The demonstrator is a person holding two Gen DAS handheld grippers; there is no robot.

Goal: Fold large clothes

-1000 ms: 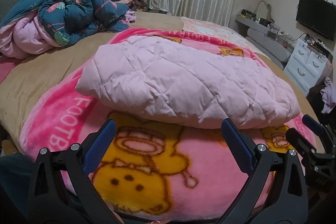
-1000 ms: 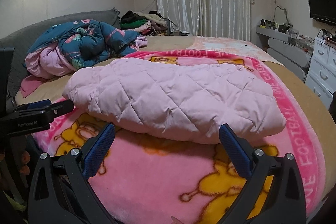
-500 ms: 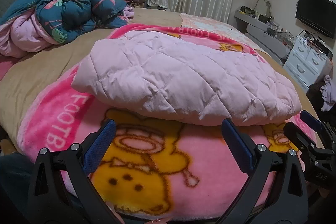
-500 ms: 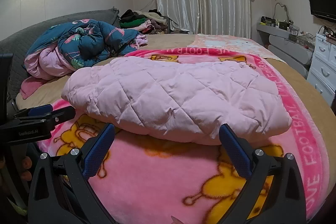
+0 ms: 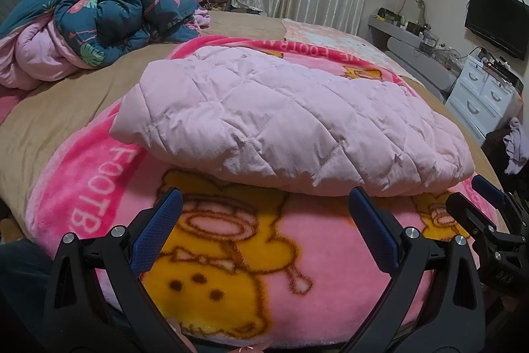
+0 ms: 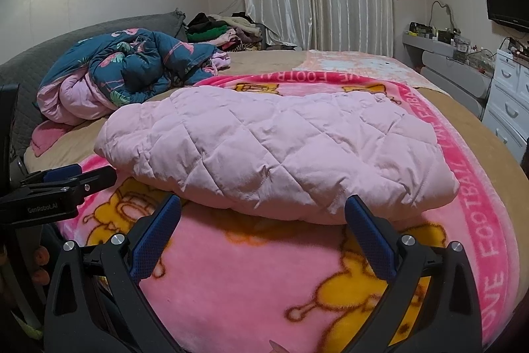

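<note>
A pale pink quilted garment (image 5: pixel 281 121) lies folded into a puffy bundle on a pink cartoon blanket (image 5: pixel 251 257) on the bed; it also shows in the right wrist view (image 6: pixel 281 154). My left gripper (image 5: pixel 264 204) is open and empty, just short of the bundle's near edge. My right gripper (image 6: pixel 263 210) is open and empty, also just before the near edge. The right gripper shows at the right of the left wrist view (image 5: pixel 486 204); the left gripper shows at the left of the right wrist view (image 6: pixel 66 184).
A crumpled dark blue floral duvet (image 5: pixel 109 19) with pink lining lies at the back left of the bed. Clothes are piled by the curtain (image 6: pixel 224 32). White drawers (image 5: pixel 479 95) and a wall TV (image 5: pixel 496 19) stand to the right.
Both grippers have edged a little forward toward the pink bundle. The bundle has not changed shape. Both jaws stay open.
</note>
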